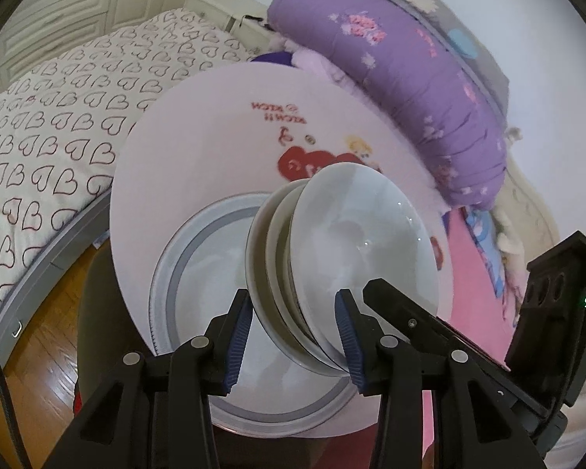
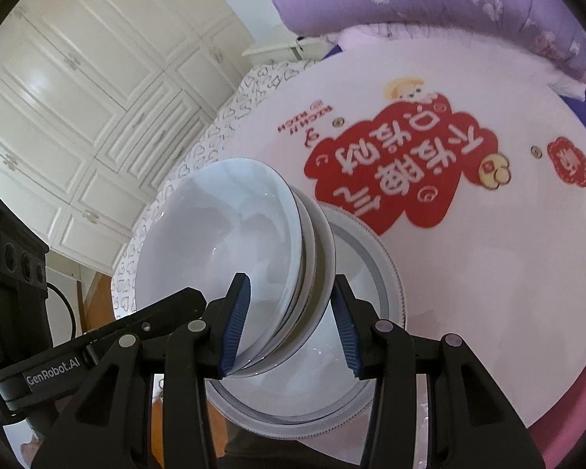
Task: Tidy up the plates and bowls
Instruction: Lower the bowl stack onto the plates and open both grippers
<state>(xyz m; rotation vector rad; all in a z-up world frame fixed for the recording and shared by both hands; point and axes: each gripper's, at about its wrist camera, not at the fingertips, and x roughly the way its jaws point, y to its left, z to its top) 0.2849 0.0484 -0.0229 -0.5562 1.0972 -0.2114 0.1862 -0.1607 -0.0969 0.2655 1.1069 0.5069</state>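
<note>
left gripper (image 1: 293, 332): blue pads clamped on the rims of the stack of white bowls (image 1: 355, 258), at 6 o'clock in its view.
right gripper (image 2: 289, 320): clamped on the same stack's opposite rim.
stack of white bowls: tilted, held between both grippers above the grey-rimmed plate (image 2: 386, 281).
grey-rimmed plate: lies on the round white table (image 2: 468, 273), near its edge.
purple quilt (image 1: 410, 78): at 1 o'clock beyond the table.

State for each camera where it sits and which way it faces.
Left wrist: on the left gripper, looking steeply down its jaws at the stack of bowls they clamp; the right gripper's body shows at right.
Right wrist: on the right gripper, likewise; the left gripper's body shows at left.
Shared: the stack, rimmed plate, round table.
</note>
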